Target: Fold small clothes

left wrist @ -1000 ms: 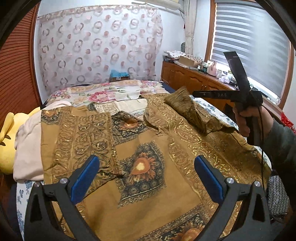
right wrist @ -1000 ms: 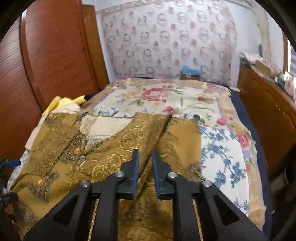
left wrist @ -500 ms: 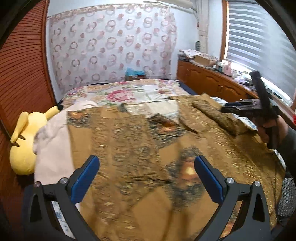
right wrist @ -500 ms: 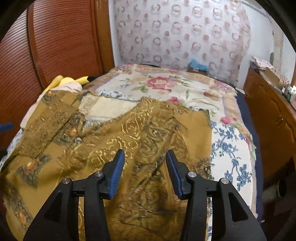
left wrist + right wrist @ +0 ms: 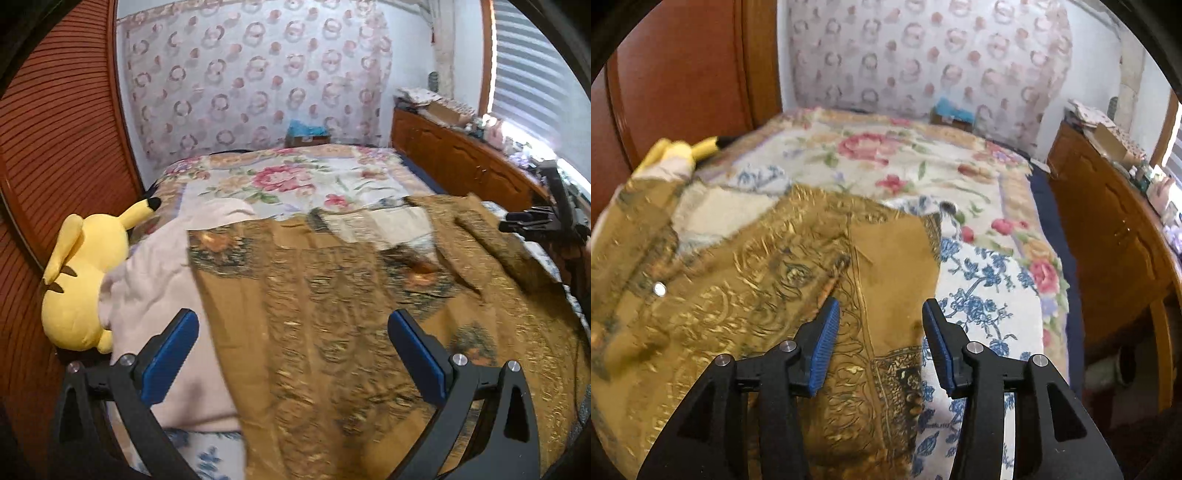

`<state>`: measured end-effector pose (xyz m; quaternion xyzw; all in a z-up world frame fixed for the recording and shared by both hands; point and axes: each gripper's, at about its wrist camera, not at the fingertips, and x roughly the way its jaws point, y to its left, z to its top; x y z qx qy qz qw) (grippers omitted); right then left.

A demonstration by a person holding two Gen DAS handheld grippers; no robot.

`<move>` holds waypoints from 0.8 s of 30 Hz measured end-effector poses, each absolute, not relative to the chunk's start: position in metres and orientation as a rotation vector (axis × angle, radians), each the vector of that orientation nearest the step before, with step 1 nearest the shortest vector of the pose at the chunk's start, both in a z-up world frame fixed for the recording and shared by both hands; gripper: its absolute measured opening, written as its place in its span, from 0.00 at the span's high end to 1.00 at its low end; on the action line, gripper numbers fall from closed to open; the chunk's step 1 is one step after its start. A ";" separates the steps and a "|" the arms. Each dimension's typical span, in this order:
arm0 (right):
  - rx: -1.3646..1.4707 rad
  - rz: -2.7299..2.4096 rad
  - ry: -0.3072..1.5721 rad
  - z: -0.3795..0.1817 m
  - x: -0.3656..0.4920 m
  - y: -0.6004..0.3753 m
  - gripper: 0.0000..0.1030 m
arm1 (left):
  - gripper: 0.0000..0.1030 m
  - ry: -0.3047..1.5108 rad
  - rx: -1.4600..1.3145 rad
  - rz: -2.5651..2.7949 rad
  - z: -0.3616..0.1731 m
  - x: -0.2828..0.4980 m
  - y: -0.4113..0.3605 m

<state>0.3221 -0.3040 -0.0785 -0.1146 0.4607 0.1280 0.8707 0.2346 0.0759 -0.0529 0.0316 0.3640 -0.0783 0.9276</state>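
Note:
A brown and gold patterned shirt [image 5: 332, 306] lies spread on the bed, its right sleeve folded in over the body. It also shows in the right wrist view [image 5: 768, 288]. My left gripper [image 5: 291, 350] is open and empty, above the shirt's left part near a pale pink cloth [image 5: 155, 280]. My right gripper [image 5: 879, 343] is open and empty, just above the shirt's folded sleeve edge. The right gripper also shows at the right edge of the left wrist view [image 5: 546, 221].
A floral bedspread [image 5: 288, 177] covers the bed. A yellow plush toy [image 5: 77, 280] lies at the bed's left edge by the wooden wall panel [image 5: 55, 147]. A wooden cabinet [image 5: 1108, 229] with clutter runs along the right, under the window.
My right gripper has opened and let go of the shirt sleeve, which now lies flat. My left gripper has swung to the left, towards the pink cloth and plush toy.

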 end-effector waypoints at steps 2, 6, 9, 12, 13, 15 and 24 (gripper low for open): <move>-0.263 0.278 0.986 -0.087 0.325 -0.301 0.54 | 0.00 0.770 0.080 -0.133 -0.058 0.244 0.083; -0.281 0.302 1.009 -0.096 0.327 -0.294 0.54 | 0.00 0.814 0.095 -0.101 -0.066 0.264 0.093; -0.262 0.336 1.027 -0.097 0.331 -0.290 0.54 | 0.00 0.830 0.088 -0.085 -0.068 0.274 0.100; -0.270 0.373 1.031 -0.097 0.332 -0.279 0.54 | 0.00 0.842 0.068 -0.071 -0.070 0.281 0.108; -0.276 0.384 1.030 -0.096 0.330 -0.274 0.54 | 0.00 0.845 0.061 -0.067 -0.071 0.284 0.110; -0.272 0.427 1.029 -0.095 0.330 -0.265 0.54 | 0.00 0.854 0.049 -0.063 -0.073 0.289 0.114; -0.231 0.515 1.014 -0.085 0.326 -0.250 0.49 | 0.00 0.868 0.035 -0.048 -0.078 0.306 0.123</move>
